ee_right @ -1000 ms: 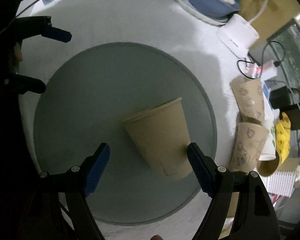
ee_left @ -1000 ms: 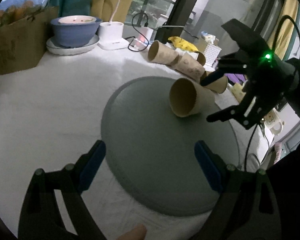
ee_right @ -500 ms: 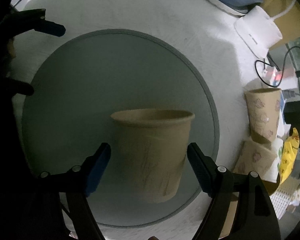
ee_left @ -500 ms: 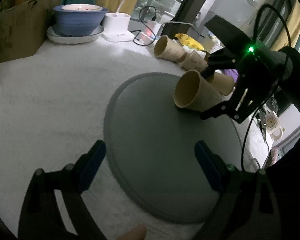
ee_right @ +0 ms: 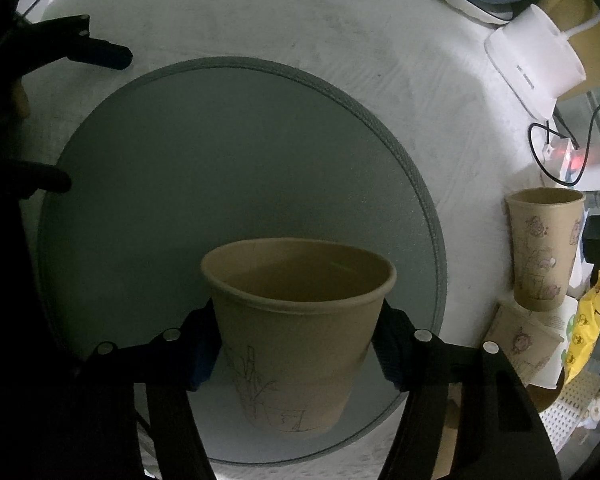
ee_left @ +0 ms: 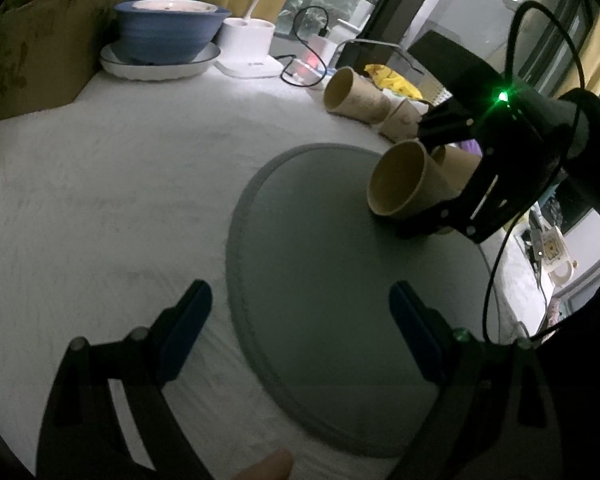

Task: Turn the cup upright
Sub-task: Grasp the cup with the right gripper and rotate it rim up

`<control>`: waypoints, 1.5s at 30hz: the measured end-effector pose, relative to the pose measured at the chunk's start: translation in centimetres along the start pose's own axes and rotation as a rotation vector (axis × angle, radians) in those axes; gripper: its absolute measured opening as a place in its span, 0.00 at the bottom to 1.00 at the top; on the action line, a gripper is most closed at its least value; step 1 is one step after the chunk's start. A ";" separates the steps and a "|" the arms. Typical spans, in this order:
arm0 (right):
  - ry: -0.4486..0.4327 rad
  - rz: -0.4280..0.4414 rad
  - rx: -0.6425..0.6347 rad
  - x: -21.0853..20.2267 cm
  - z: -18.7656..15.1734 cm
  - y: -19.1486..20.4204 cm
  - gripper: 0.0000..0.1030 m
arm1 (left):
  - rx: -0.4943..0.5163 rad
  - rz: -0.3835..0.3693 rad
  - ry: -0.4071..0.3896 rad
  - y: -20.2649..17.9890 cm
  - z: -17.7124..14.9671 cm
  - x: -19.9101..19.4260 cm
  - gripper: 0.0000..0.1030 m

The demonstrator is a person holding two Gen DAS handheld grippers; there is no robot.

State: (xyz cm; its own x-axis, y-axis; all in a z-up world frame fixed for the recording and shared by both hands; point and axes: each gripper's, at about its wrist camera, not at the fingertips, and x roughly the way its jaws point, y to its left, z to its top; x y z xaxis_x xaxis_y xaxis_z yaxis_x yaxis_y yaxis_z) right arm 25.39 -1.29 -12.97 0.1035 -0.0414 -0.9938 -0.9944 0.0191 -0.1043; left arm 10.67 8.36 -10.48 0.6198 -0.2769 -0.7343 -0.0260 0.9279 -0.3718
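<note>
the right gripper is clamped on the cup, one pad on each side of its wall below the rim. the cup lies tilted, mouth pointing away from the jaws, low over the grey mat. beyond the mat's edge, off to the jaws' right, more cups lie by a white charger. the left gripper hangs with jaws apart and nothing between them, over the mat's near edge, well apart from the cup.
</note>
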 end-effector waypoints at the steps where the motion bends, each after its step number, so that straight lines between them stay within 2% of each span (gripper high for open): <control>1: -0.003 -0.001 0.001 -0.1 0.0 0.0 0.65 | 0.000 0.001 0.000 0.0 0.0 0.0 0.89; 6: -0.030 -0.012 0.010 -0.5 -0.2 0.6 0.65 | 0.007 0.007 -0.006 -0.2 0.1 -0.3 0.89; 12: -0.125 -0.047 0.070 -3.0 -1.1 0.9 0.65 | 0.040 0.028 -0.024 -1.1 0.7 -1.0 0.89; 18: -0.275 -0.070 0.198 -6.2 -4.2 1.7 0.65 | 0.089 0.042 -0.064 -2.3 1.8 -2.4 0.89; 24: -0.496 -0.096 0.375 -8.9 -6.6 2.6 0.65 | 0.124 0.035 -0.105 -3.7 2.4 -3.7 0.89; 38: -0.865 -0.245 0.706 -8.2 -11.8 5.7 0.65 | 0.186 0.044 -0.119 -5.9 3.0 -3.8 0.89; 45: -0.958 -0.252 0.766 -6.4 -11.9 5.4 0.65 | 0.170 0.064 -0.130 -5.7 3.2 -3.3 0.89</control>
State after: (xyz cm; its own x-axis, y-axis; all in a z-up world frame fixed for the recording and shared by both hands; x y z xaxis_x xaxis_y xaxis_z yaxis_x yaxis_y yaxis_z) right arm 19.10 -12.81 -6.68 0.5838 0.6080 -0.5380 -0.7088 0.7049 0.0275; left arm 11.28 4.83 -4.07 0.7176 -0.1918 -0.6696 0.0571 0.9743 -0.2179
